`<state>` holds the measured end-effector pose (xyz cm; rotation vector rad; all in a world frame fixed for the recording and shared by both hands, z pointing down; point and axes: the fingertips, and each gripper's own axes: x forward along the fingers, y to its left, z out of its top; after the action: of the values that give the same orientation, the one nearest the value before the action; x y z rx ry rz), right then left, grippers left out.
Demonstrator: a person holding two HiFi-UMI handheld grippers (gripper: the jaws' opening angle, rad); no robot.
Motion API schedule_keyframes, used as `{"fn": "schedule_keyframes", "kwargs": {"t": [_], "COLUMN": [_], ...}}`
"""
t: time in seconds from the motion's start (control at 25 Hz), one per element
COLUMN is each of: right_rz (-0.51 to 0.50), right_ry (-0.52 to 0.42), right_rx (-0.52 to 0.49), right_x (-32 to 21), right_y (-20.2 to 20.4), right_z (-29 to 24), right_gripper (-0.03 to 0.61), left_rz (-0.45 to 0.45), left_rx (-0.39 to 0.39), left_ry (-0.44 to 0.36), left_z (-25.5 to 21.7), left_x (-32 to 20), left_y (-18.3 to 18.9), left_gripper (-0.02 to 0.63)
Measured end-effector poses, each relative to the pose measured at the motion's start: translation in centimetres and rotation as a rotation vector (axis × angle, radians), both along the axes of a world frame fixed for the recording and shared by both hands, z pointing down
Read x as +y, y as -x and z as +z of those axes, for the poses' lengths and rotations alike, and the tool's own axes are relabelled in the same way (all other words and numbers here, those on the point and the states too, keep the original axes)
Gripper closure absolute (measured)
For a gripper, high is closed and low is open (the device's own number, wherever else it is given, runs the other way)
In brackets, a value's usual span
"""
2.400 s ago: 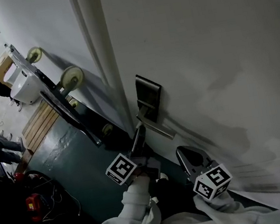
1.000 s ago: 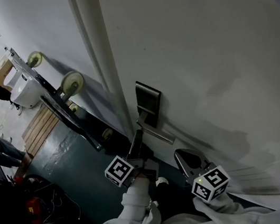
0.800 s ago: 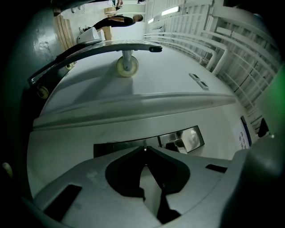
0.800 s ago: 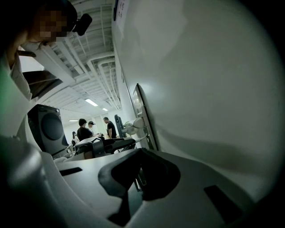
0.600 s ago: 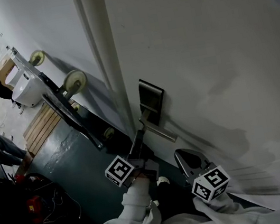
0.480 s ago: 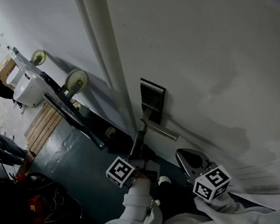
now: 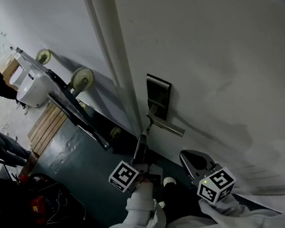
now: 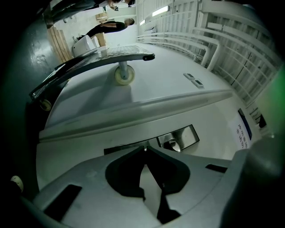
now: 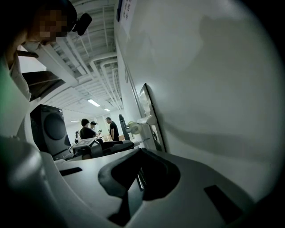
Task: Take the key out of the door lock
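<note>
**Removal stage, judged incomplete.** The left gripper (image 7: pixel 145 136) is closed, its tips pinched on a small bright piece taken to be the key (image 8: pixel 144 148). The key is seen at the tips, against the lock plate (image 7: pixel 160 95), and withdrawal is judged not yet done. The right gripper (image 7: pixel 189 158) is held shut and empty, back from the plate. Ahead of both, a flat, matt white, faintly smudged door (image 7: pixel 217 43) is shown. The rectangular plate is dark, polished metal. A straight lever handle (image 7: pixel 167 126) projects beside the left tips. The key appears only as a glint.
</note>
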<state>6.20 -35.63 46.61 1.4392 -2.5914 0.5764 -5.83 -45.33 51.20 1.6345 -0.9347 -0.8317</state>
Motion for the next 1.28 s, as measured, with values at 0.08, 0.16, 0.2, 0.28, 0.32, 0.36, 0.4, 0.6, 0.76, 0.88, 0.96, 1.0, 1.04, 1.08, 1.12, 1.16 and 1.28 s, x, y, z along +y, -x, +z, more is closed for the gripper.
{"fn": "schedule_keyframes", "kwargs": {"t": [0.08,0.16,0.2,0.28,0.32,0.36,0.4,0.6,0.76,0.88,0.96,1.0,1.04,1.08,1.12,1.16,1.28], "right_rz": [0.001,0.004,0.005,0.006,0.007,0.007,0.007,0.005,-0.004,-0.013,-0.017,-0.019,-0.021,-0.023,-0.025,-0.026,-0.027], "right_ry": [-0.003,-0.007,-0.009,-0.012,-0.013,-0.015,-0.016,-0.024,-0.028,-0.034,-0.037,-0.038,-0.040,-0.041,-0.043,-0.044,-0.049], "right_rx": [0.000,0.000,0.000,-0.001,-0.001,-0.001,-0.002,-0.005,-0.009,-0.013,-0.015,-0.016,-0.018,-0.019,-0.020,-0.021,-0.028], "right_x": [0.3,0.6,0.7,1.0,1.1,1.3,1.4,2.2,2.9,3.3,3.6,3.8,4.0,4.1,4.3,4.4,4.8], "right_y": [0.1,0.1,0.1,0.1,0.1,0.2,0.2,0.6,1.1,1.5,1.8,1.9,2.0,2.1,2.2,2.3,2.5], "right_z": [-0.2,-0.3,-0.3,-0.4,-0.4,-0.5,-0.6,-0.9,-1.0,-1.2,-1.3,-1.4,-1.5,-1.6,-1.7,-1.7,-1.9], "right_gripper": [0.526,0.527,0.527,0.526,0.526,0.526,0.526,0.526,0.528,0.526,0.526,0.527,0.526,0.526,0.526,0.526,0.528], "left_rz": [0.001,0.003,0.002,-0.001,-0.002,-0.002,-0.003,-0.001,-0.001,-0.009,-0.014,-0.017,-0.019,-0.021,-0.023,-0.025,-0.030], "left_rx": [-0.006,0.000,-0.007,-0.024,-0.026,-0.027,-0.029,-0.100,-0.143,-0.179,-0.210,-0.227,-0.243,-0.260,-0.279,-0.301,-0.396], "left_ry": [-0.010,-0.030,-0.029,-0.022,-0.023,-0.024,-0.026,-0.048,-0.079,-0.096,-0.106,-0.110,-0.112,-0.114,-0.117,-0.122,-0.148], "left_z": [-0.3,-0.8,-0.8,-0.8,-0.9,-0.9,-1.1,-1.6,-2.4,-2.8,-3.1,-3.2,-3.4,-3.5,-3.6,-3.7,-4.1], "left_x": [0.3,0.5,0.6,0.9,1.0,1.2,1.4,2.3,3.1,3.6,4.0,4.2,4.4,4.6,4.8,5.0,5.8], "left_y": [0.1,0.1,0.2,0.4,0.5,0.5,0.6,1.1,1.7,2.3,2.8,3.0,3.2,3.4,3.6,3.8,4.3], "left_gripper": [0.588,0.588,0.589,0.589,0.589,0.589,0.588,0.588,0.588,0.588,0.588,0.588,0.588,0.588,0.588,0.588,0.589]}}
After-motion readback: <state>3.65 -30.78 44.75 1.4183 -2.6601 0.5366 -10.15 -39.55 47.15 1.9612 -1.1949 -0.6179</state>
